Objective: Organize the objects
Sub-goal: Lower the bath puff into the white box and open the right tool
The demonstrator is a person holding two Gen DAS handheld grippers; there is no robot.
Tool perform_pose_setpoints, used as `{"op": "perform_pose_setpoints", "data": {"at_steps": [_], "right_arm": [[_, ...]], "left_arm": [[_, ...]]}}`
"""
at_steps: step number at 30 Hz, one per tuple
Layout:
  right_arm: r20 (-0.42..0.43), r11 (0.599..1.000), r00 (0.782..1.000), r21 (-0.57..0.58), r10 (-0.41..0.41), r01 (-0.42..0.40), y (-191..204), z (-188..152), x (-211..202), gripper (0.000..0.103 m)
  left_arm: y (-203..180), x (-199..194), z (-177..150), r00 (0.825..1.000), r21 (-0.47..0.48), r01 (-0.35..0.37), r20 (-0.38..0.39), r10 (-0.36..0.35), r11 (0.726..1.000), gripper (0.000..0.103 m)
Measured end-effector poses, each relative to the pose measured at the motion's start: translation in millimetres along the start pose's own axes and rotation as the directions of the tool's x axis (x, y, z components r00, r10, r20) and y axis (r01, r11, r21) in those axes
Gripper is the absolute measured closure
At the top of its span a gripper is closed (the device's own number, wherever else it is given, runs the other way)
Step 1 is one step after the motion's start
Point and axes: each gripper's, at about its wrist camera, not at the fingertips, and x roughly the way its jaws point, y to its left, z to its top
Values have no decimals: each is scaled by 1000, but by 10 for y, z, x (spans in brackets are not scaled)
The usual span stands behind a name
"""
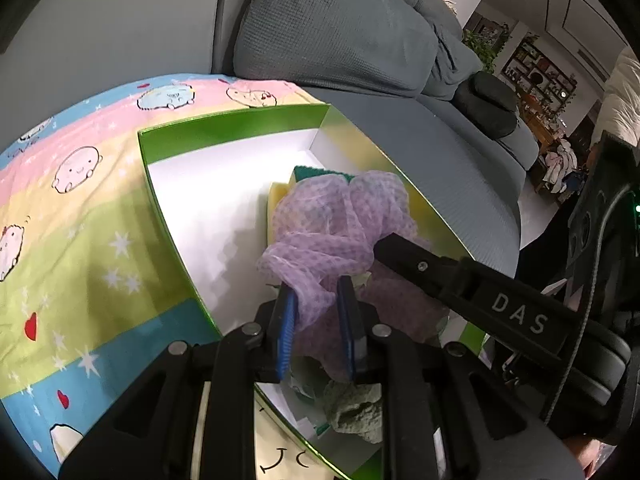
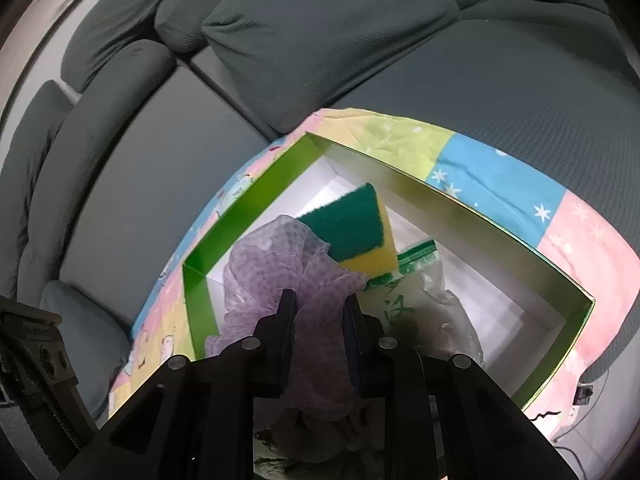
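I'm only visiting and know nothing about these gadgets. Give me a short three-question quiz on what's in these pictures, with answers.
1. True or false: both hand-held grippers pinch the crumpled purple mesh cloth.
2. What holds the green-and-yellow sponge? A) white-lined green cardboard box B) grey sofa cushion C) pastel cartoon blanket
3. Fill in: beside the sponge lies a clear plastic ____ with green print.

Key: 1 true: left hand-held gripper and right hand-held gripper both grip it. 2 A. 3 bag.
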Motion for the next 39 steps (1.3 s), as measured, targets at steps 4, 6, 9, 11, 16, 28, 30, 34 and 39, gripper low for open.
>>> {"op": "perform_pose_setpoints", "data": {"at_steps": [4,6,9,11,16,28,30,34,39], "right_arm": [[-10,1000,1000,10,-17,17,-24,-4,31,79],[-10,1000,1000,11,-17,17,-29,-3,29,79],[-11,1000,1000,14,-22,22,-35,-4,32,79],[-18,999,999,21,-31,31,-52,-7,49,79],[-30,998,998,31,-46,47,-98,-6,87,79],[-22,998,999,44,-49,50,-129,-8,103,78],[-18,998,998,43,-53,54,-129,-11,93,78],[-1,997,998,48,-66,66,-137,-9,36,78],[14,998,998,41,-58,58,-114,-15,-50,76]], "left_arm": [[3,35,2,1000,-5,-7,-13,7,1000,83],[3,50,1,1000,-13,-1,-18,1,1000,83],[10,48,-6,1000,-16,2,-24,-2,1000,83],[-3,52,-4,1000,-13,-2,-26,1,1000,82],[-17,76,5,1000,-8,0,-25,0,1000,77],[-51,95,18,1000,-8,16,-15,-16,1000,64],[-55,95,16,1000,-7,20,-15,-20,1000,61],[-88,50,17,1000,0,3,-2,-3,1000,49],[-85,-28,-1,1000,-4,-5,7,5,1000,41]]}}
